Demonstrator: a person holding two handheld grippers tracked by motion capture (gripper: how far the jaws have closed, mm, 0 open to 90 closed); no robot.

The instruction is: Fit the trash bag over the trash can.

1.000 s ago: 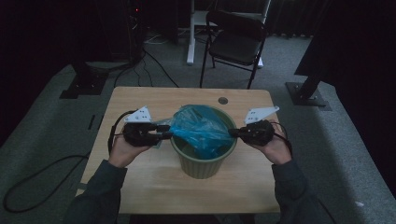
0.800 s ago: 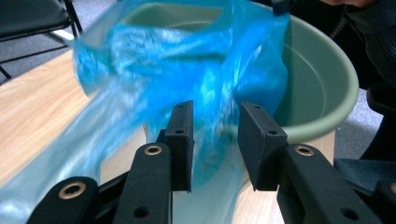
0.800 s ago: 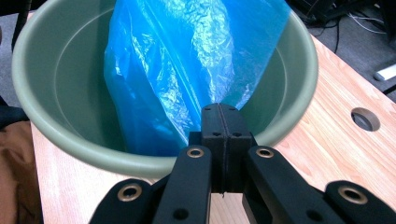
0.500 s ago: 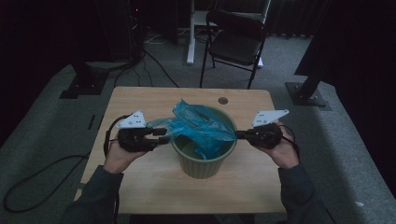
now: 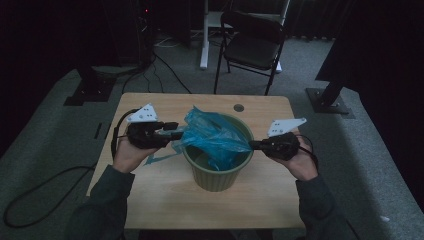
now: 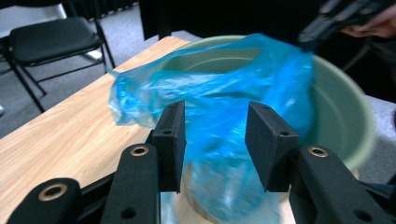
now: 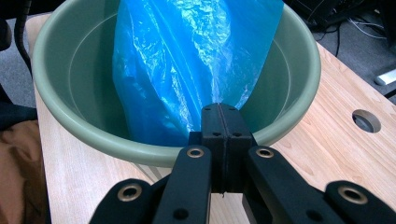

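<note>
left tongs (image 5: 176, 134) level, opening off bag (image 5: 215, 137) | right tongs (image 5: 254, 145) level, pinching bag

1. A table (image 5: 150, 210) stands in the middle of the high view, with a person's forearms coming in from its near edge.
2. A bucket (image 5: 215, 177) stands on the table, near its centre.
3. A plastic bag (image 5: 215, 137) lies partly in the bucket and spills over its left rim.
4. The left gripper (image 5: 172, 134) sits left of the bucket, at the bag's left edge, with bag film between its parted jaws.
5. The right gripper (image 5: 251, 145) sits right of the bucket, pinching the bag's right edge over the rim.
6. A round hole (image 5: 239, 107) lies in the tabletop behind the bucket.
7. A folding chair (image 5: 252, 47) stands on the floor behind the table.
</note>
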